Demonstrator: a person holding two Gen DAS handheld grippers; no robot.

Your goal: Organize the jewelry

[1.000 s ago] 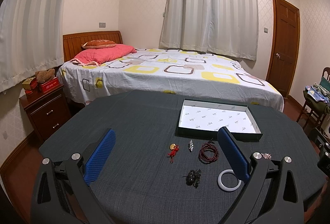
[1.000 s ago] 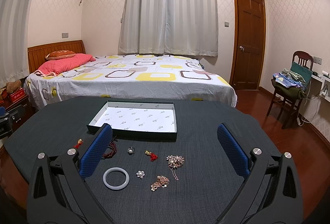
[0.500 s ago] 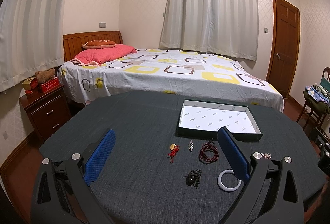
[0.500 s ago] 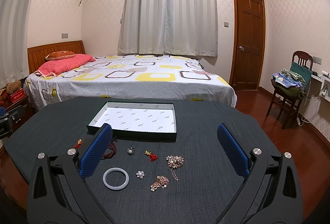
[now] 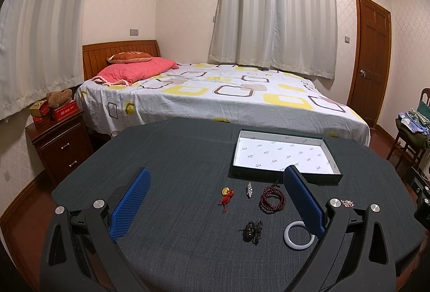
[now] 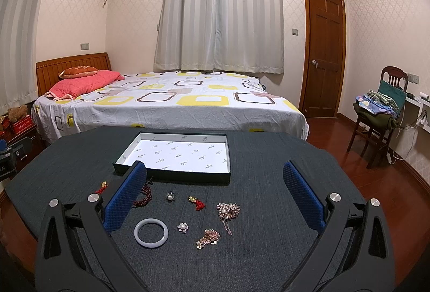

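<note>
Two claws hang wide open above the dark tabletop (image 6: 268,251), neither holding anything. The left claw (image 5: 217,200) has its blue pads spread far apart; the right claw (image 6: 215,192) is spread just as wide.

Taking the shallow box (image 6: 228,155) with its white printed lining as the landmark: it sits on the tabletop toward the bed (image 6: 172,101), and all the jewelry lies loose on the cloth on the near side of it, none inside it.

In the right wrist view, a small round ring-like piece (image 6: 170,196) lies just in front of the box, with a gold and red tassel charm (image 6: 197,202) beside it. Farther from the box are a pearl cluster brooch (image 6: 228,210), a small pearl flower (image 6: 182,227), a pinkish gold ornament (image 6: 208,238) and a white bangle (image 6: 151,233). The dark red bead bracelet (image 6: 143,196) lies near the box's front left corner, partly hidden behind the claw's left pad.

In the left wrist view, the bead bracelet (image 5: 272,198) lies just before the box (image 5: 333,157), a small silver piece (image 5: 249,189) and a red tassel charm with a gold disc (image 5: 226,196) farther to its left. A dark knotted piece (image 5: 252,231) lies farther out from the box, and the bangle (image 5: 298,235) is partly behind the claw's right pad.
</note>
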